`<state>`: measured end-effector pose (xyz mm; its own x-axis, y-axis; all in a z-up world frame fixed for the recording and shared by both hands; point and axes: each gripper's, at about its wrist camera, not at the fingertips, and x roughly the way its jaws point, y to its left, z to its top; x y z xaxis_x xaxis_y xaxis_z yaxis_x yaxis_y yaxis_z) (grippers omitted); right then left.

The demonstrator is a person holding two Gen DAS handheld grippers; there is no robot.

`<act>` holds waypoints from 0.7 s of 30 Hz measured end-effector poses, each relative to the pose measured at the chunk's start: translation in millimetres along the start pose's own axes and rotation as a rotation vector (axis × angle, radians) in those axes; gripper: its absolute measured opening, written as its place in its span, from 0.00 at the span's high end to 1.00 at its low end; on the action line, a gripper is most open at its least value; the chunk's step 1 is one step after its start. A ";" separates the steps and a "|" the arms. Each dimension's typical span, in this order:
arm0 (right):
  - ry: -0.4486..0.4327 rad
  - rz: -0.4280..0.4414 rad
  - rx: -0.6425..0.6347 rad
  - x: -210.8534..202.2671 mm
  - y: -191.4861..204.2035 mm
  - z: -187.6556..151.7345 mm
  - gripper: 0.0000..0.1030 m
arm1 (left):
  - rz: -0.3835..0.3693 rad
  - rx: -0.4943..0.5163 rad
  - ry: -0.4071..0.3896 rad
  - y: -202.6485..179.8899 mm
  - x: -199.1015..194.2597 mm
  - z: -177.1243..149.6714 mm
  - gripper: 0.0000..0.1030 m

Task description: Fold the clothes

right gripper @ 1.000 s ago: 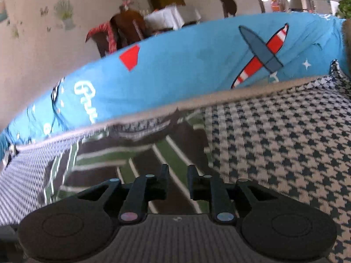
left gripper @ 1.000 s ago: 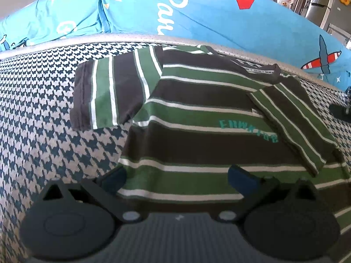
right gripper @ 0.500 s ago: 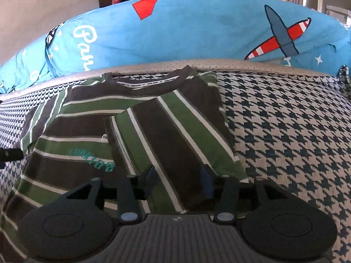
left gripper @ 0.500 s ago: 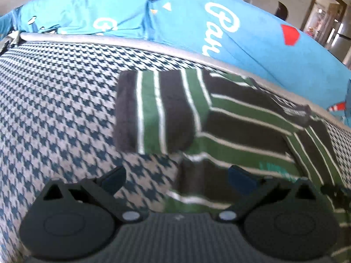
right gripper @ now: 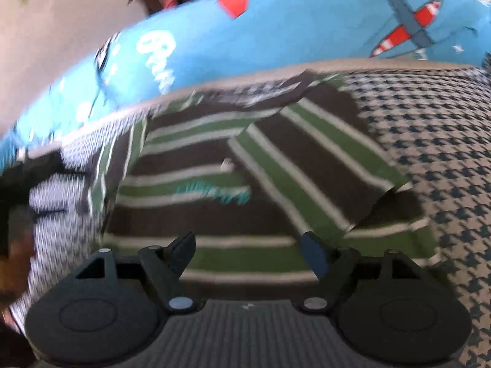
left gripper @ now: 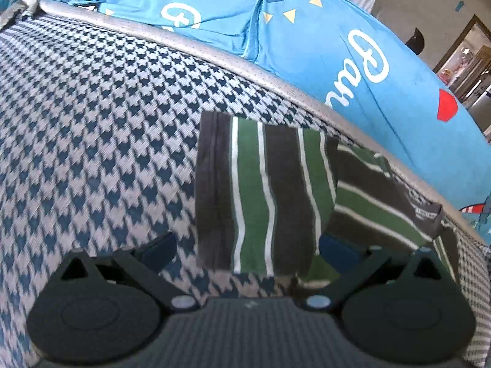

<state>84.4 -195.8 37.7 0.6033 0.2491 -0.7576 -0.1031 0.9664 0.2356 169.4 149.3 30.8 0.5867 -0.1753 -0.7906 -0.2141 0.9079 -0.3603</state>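
A green, dark brown and white striped T-shirt (right gripper: 214,202) lies flat on a houndstooth bed cover (left gripper: 92,128). Its right sleeve (right gripper: 310,165) is folded inward over the chest, next to teal lettering. In the left wrist view the left sleeve (left gripper: 264,193) lies spread out flat toward the left. My left gripper (left gripper: 245,251) hangs open just in front of that sleeve's lower edge, one finger on each side of it. My right gripper (right gripper: 248,251) is open over the shirt's lower body, holding nothing. The right wrist view is motion-blurred.
Blue printed bedding (left gripper: 322,30) with white lettering and a plane picture (right gripper: 408,21) runs along the far edge behind a grey piped border (left gripper: 214,58). Bare houndstooth cover lies left (left gripper: 76,153) and right (right gripper: 445,153) of the shirt. A doorway and furniture show beyond.
My left gripper swung left from the shirt's body to the spread left sleeve. My right gripper opened wider and pulled back from the folded right sleeve toward the hem.
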 end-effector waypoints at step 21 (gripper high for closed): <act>0.063 -0.032 -0.051 13.8 10.6 -4.4 0.24 | -0.087 -0.049 0.047 14.0 36.1 29.7 0.04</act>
<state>88.2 -181.8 27.1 0.5559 0.2199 -0.8016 -0.1254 0.9755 0.1806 210.8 167.0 11.9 0.5675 -0.2717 -0.7772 -0.2028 0.8688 -0.4517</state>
